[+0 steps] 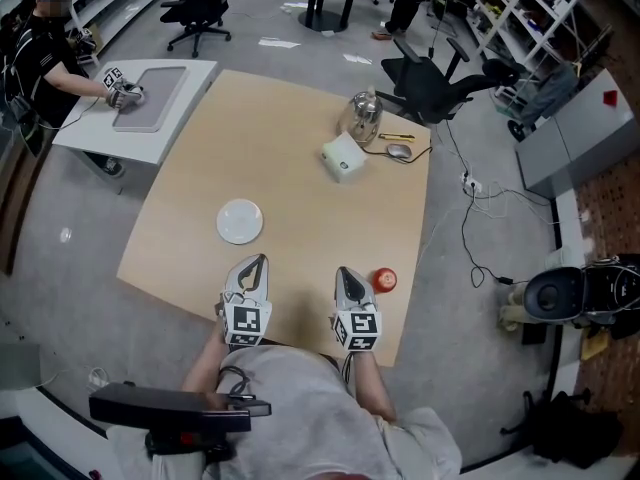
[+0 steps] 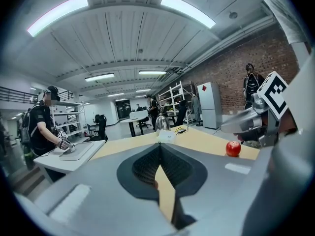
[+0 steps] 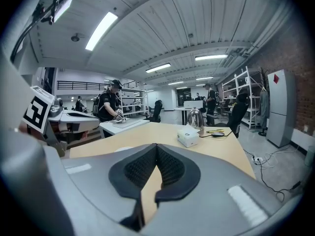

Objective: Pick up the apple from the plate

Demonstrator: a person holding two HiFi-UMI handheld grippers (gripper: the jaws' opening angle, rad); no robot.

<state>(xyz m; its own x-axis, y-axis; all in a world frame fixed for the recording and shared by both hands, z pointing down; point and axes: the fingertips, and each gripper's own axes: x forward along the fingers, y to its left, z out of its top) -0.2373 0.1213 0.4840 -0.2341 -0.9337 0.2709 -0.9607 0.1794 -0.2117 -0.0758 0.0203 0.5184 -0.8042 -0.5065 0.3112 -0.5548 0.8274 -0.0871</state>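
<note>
A red apple [image 1: 384,280] lies on the bare wooden table [image 1: 300,118] near its front right edge, not on the plate. The white plate [image 1: 240,221] stands empty, left of centre. My right gripper [image 1: 343,271] is shut with nothing in it, just left of the apple. My left gripper [image 1: 260,259] is also shut and holds nothing, just in front of the plate. In the left gripper view the apple [image 2: 233,148] shows to the right, beyond the closed jaws [image 2: 160,145], below the right gripper [image 2: 246,122]. The right gripper view shows its shut jaws [image 3: 157,145] and no apple.
At the table's far side stand a white box [image 1: 343,158], a glass kettle [image 1: 363,115], a mouse [image 1: 399,151] and a pen. A black office chair [image 1: 435,83] stands behind it. A person [image 1: 45,58] works at a small white table [image 1: 140,108] to the left.
</note>
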